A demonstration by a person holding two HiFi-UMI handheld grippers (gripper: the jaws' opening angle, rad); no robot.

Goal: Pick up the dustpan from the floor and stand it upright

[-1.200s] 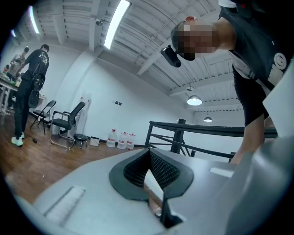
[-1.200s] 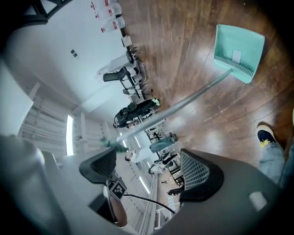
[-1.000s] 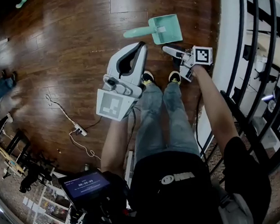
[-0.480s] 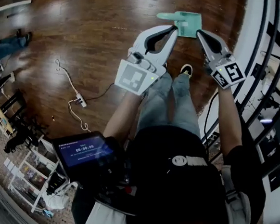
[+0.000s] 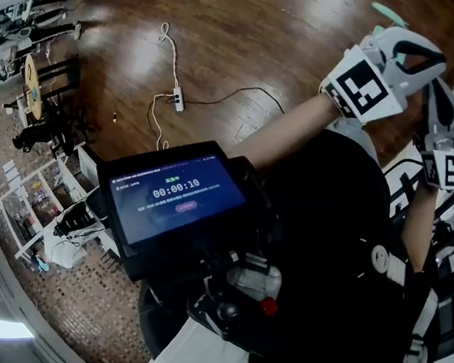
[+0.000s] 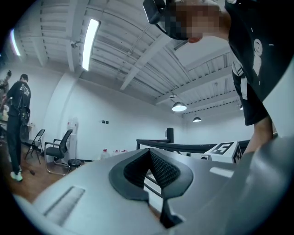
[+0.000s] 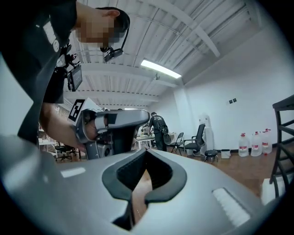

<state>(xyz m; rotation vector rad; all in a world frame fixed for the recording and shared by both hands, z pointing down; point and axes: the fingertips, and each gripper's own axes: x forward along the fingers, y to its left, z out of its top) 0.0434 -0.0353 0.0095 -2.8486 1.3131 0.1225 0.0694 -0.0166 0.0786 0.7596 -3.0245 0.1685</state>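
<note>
1. only a teal sliver of the dustpan [image 5: 386,10] shows, against the wooden floor [image 5: 223,28] at the head view's top right, partly behind your left gripper [image 5: 416,48].
2. neither pair of fingers touches it; both grippers point out level into the room.
3. your left gripper's fingers are clenched together on nothing.
4. your right gripper [image 5: 441,113] is clenched too, empty.

We found the head view dim, its edges bent and dark, with white glare streaked over the floor [image 5: 277,24] far off. Both gripper views were bright: strip lights [image 6: 89,43] and round lamps [image 6: 179,106] shone overhead, the near foreground was soft, and the corners were black.
</note>
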